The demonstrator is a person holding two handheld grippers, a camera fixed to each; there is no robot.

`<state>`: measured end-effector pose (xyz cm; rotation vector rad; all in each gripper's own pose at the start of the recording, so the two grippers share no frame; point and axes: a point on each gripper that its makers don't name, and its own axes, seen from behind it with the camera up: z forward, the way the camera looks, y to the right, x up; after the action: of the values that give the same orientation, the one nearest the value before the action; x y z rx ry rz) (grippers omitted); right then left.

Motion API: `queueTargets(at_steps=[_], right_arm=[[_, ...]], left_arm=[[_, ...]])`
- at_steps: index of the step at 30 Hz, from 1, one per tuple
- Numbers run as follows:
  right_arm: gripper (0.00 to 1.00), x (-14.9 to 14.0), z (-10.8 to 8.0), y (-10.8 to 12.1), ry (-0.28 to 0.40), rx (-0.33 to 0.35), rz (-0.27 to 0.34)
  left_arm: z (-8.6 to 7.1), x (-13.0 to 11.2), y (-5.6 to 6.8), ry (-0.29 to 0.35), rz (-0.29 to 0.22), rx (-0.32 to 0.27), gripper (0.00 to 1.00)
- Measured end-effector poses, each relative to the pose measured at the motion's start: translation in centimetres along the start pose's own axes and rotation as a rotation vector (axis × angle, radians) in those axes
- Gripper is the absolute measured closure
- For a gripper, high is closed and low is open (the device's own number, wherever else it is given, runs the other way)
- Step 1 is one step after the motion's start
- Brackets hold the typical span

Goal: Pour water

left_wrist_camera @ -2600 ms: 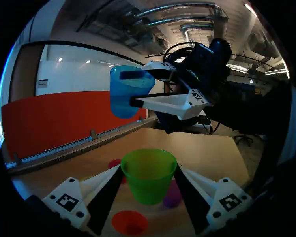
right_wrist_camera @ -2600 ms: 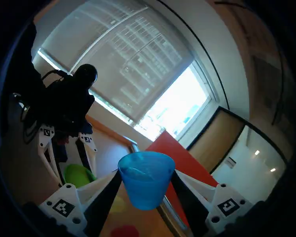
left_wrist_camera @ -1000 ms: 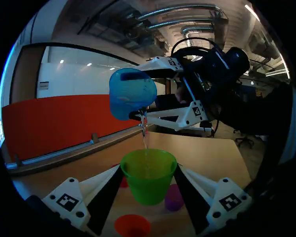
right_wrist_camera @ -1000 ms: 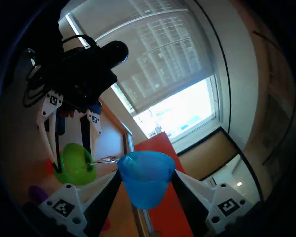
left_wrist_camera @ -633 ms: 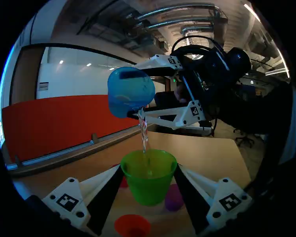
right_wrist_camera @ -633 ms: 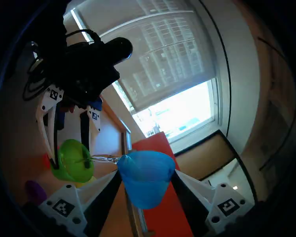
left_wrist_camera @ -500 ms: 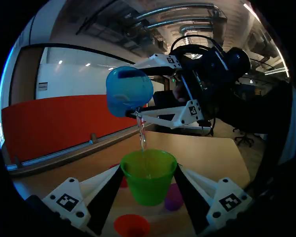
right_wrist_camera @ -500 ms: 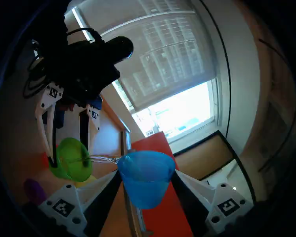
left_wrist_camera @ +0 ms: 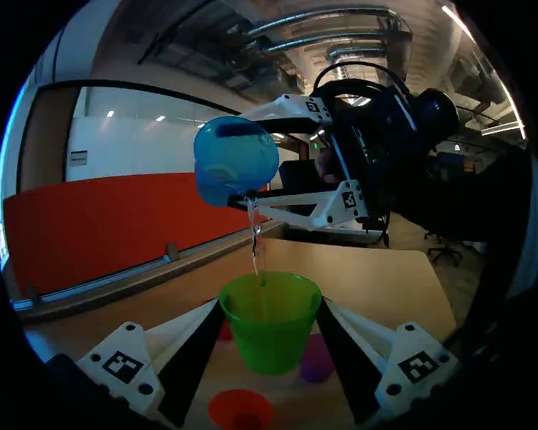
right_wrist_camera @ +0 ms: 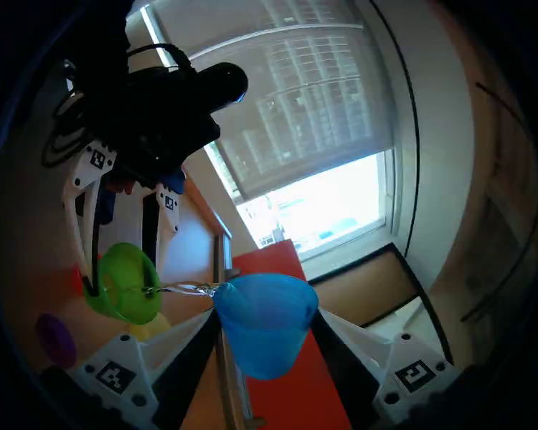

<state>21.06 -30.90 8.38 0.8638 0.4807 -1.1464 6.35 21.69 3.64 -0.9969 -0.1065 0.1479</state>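
My right gripper (right_wrist_camera: pixel 265 319) jaws clenched on blue cup (right_wrist_camera: pixel 266 344), tipped; left gripper (left_wrist_camera: pixel 269 309) jaws grasping green cup (left_wrist_camera: pixel 270 337) over the desk (left_wrist_camera: pixel 373 276), nearer its railed edge. Thin water stream (left_wrist_camera: pixel 255 240) lands just inside the green rim's far side. I reckon any wobble or steeper tip could splash water onto desk.

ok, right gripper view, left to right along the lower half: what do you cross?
purple cup → green cup → water stream → blue cup. A yellow cup sits below the green one, but they overlap, so I've left it out.
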Motion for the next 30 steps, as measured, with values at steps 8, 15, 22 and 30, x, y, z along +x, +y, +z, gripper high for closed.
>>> queueTargets(at_steps=[8,15,22,30], right_arm=[[0.10,0.09,-0.03,0.20,-0.001,-0.009,-0.047],[0.10,0.04,0.01,0.48,-0.004,-0.019,-0.082],[0.10,0.02,0.11,0.59,-0.004,-0.023,-0.113],[0.10,0.30,0.25,1.02,0.001,-0.034,-0.140]], left_arm=[[0.04,0.05,0.00,0.003,-0.004,-0.002,0.12],[0.02,0.19,0.04,0.009,-0.009,-0.003,0.12],[0.02,0.03,0.00,0.006,-0.006,-0.003,0.13],[-0.08,0.24,-0.05,0.013,-0.008,-0.002,0.12]])
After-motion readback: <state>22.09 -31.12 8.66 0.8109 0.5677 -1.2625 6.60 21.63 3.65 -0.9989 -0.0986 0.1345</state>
